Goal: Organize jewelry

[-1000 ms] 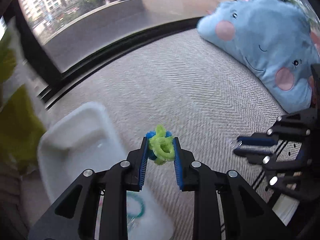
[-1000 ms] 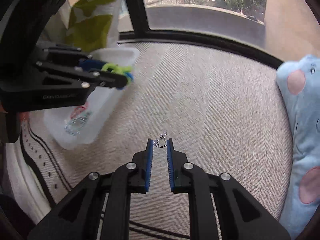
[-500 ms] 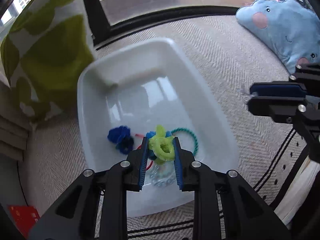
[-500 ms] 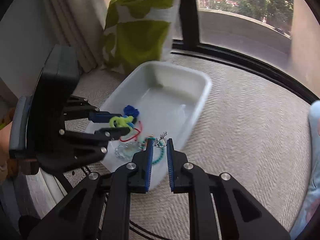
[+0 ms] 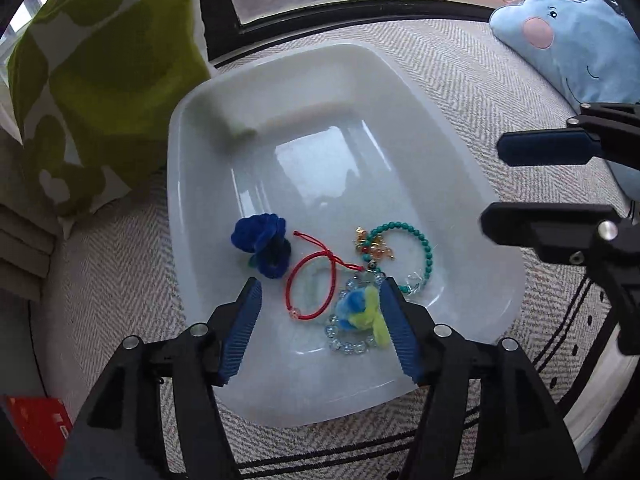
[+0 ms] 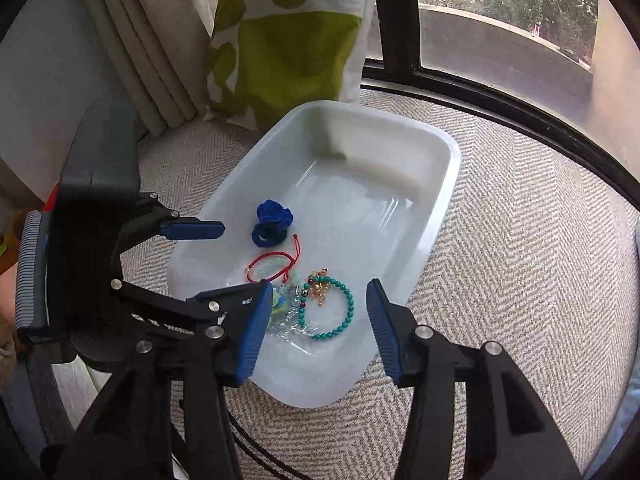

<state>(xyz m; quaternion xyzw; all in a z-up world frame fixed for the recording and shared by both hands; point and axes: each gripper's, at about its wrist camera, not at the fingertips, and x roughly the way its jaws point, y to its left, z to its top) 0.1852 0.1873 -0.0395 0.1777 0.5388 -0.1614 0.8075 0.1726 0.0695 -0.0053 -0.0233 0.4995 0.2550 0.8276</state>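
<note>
Lower centre of the left wrist view, I see my left hand-held gripper (image 5: 320,320) spread apart over the white tray (image 5: 192,152); yellow-blue fuzzy ring (image 5: 360,308) lies inside. Right hand-held gripper (image 6: 316,320) also apart, holding nothing.

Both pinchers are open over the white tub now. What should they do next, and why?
Probably lift both away to fetch more jewelry. The left gripper and right gripper gape open and hold nothing, and the yellow and blue fuzzy ring already lies in the white tub, on the clear bead bracelet. Nothing under them seems left to drop.
</note>
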